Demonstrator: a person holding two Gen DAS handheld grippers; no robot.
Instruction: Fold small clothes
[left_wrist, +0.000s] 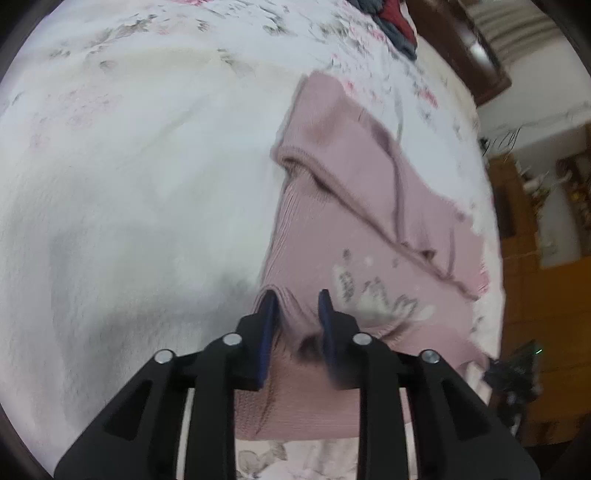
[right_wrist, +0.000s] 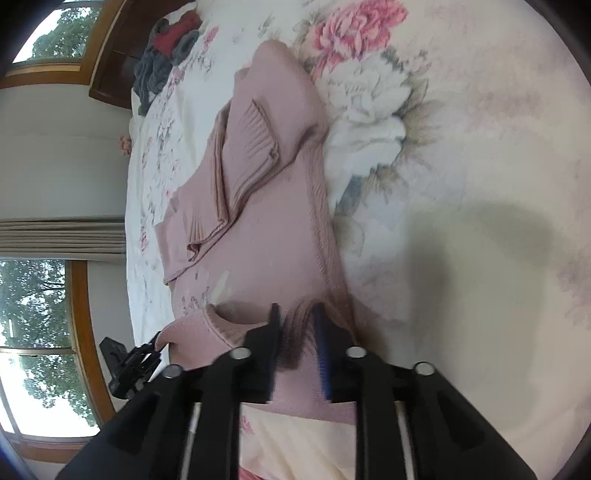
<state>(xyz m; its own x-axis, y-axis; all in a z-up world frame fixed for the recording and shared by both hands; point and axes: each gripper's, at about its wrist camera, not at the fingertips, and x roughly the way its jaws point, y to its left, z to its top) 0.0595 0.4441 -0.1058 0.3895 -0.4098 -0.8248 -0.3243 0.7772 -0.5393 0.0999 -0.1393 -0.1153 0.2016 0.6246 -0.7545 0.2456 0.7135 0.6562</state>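
Both grippers, left (left_wrist: 297, 306) and right (right_wrist: 295, 317), pinch the sweater (left_wrist: 332, 206) hem at 6 o'clock; sleeves look folded, body fold remains.

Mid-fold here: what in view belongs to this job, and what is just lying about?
Job:
pink sweater
left tongs
right tongs

Lying about:
dark grey and red clothes pile
floral bedspread

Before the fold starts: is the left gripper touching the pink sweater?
Touching. The left wrist view shows the left gripper with a bunched ridge of the pink sweater pinched between its blue pads.
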